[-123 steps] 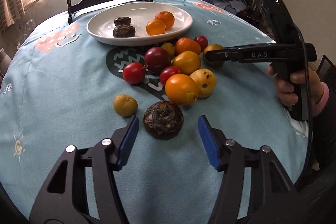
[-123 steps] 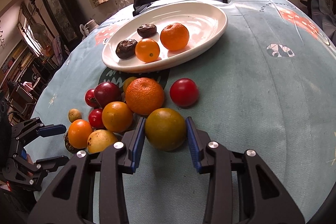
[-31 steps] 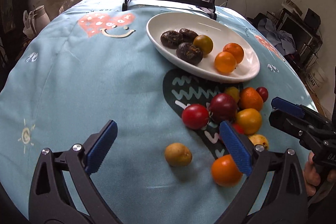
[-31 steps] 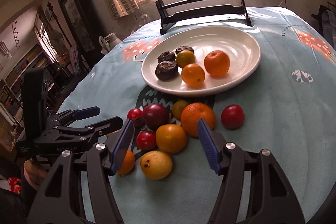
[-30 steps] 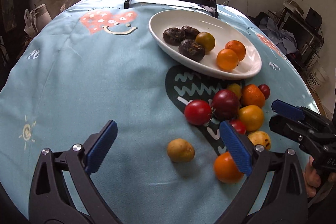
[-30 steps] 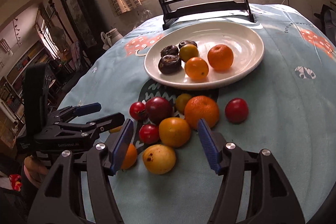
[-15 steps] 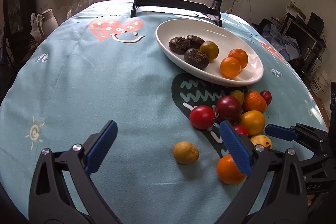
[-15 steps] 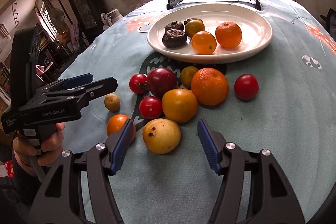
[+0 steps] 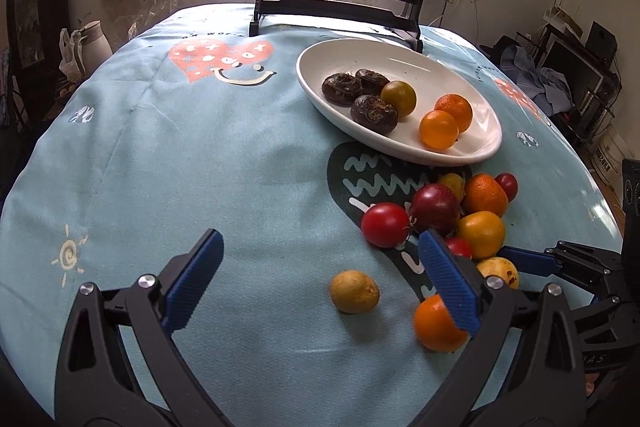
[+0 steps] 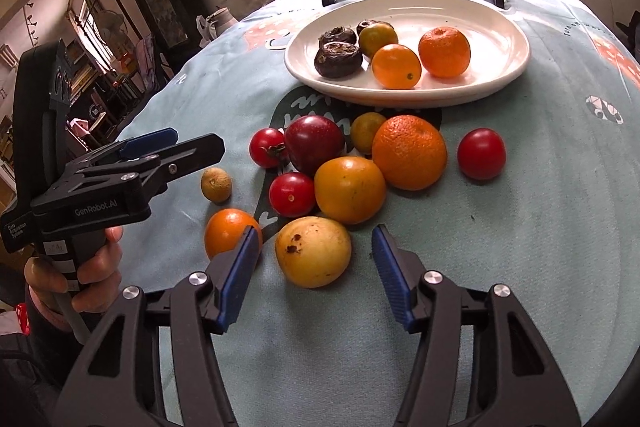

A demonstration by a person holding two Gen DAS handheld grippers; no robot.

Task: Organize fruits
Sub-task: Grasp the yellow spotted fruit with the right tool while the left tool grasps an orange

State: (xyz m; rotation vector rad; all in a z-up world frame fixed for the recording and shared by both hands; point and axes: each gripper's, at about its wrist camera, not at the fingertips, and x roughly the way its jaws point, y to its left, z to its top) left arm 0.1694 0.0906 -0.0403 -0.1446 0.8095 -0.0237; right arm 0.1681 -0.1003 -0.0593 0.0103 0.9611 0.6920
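Now the yellow fruit (image 10: 313, 251) sits low in the centre of the right wrist view, on the desk (image 10: 560, 227) at the near edge of the loose pile, framed between the spread fingers of the right gripper (image 10: 316, 273), which is wide apart and holds nothing. It looks round, smooth and fairly firm, with dark blemishes on the skin, so it will probably roll if nudged and could bruise under a hard squeeze; a hold across its widest part, one pad on each side, seems safest. An orange fruit (image 10: 228, 233) lies just left of it, partly behind the left pad, and may get bumped as the fingers come together. Above them the pile holds a larger orange-yellow fruit (image 10: 349, 189), a rough-skinned orange (image 10: 409, 151), a dark red plum (image 10: 315, 143) and small red tomatoes, several touching one another. In the upper middle of the frame the white plate (image 10: 500, 75) already carries three dark brown fruits, a greenish one and two orange ones, so the sorting seems partly done. The left gripper (image 9: 320, 283) hangs above the cloth with its fingers far apart and empty; a small tan fruit (image 9: 354, 291) lies between them, untouched. In that view the right pad hides part of the pile, and the yellow fruit shows only as a sliver.
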